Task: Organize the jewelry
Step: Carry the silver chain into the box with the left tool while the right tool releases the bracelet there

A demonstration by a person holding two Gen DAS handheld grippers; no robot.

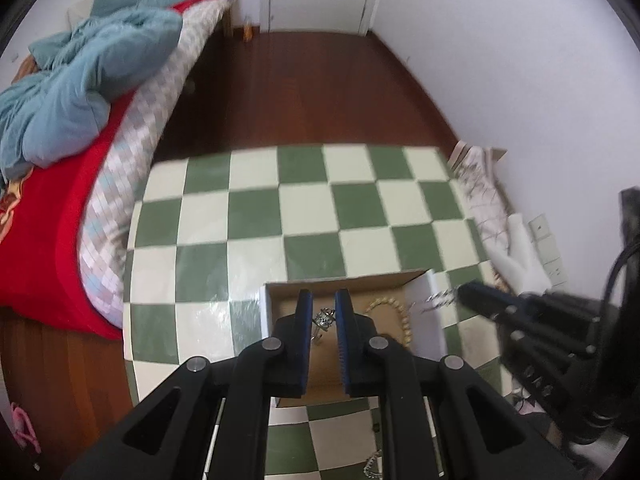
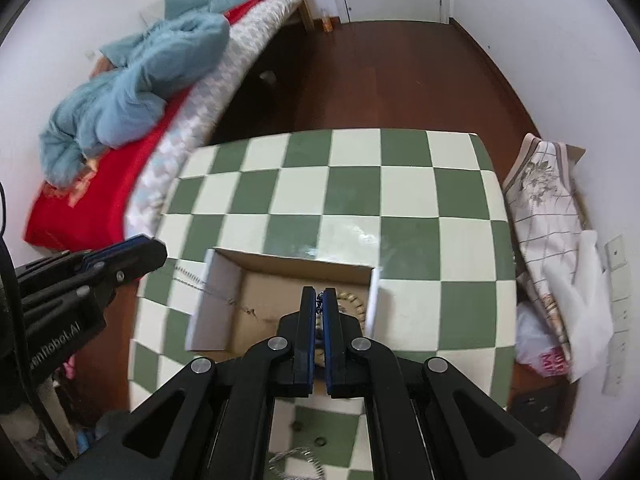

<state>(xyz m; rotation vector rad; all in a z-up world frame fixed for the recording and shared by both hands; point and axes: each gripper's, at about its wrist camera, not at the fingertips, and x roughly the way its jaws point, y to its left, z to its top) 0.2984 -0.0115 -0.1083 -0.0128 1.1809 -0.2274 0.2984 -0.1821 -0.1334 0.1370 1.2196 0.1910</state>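
Observation:
A shallow cardboard box [image 1: 416, 280] [image 2: 224, 292] sits on the green and white checkered table [image 1: 304, 208] [image 2: 360, 184]. My left gripper [image 1: 325, 300] holds a silver ring with a stone [image 1: 325, 319] between its jaws above the box. A bead bracelet [image 1: 394, 312] [image 2: 352, 300] lies in the box. My right gripper [image 2: 319, 296] is shut on a small blue piece of jewelry [image 2: 319, 305] above the box; it also shows in the left wrist view [image 1: 464, 292]. A silver chain [image 1: 438, 299] [image 2: 196, 278] hangs over the box wall.
A bed [image 1: 60, 208] [image 2: 92, 200] with a red sheet and blue blanket stands left of the table. Folded cloth [image 1: 484, 196] [image 2: 548, 208] lies to the right by the wall. More silver jewelry [image 1: 372, 466] [image 2: 296, 460] lies on the table's near edge.

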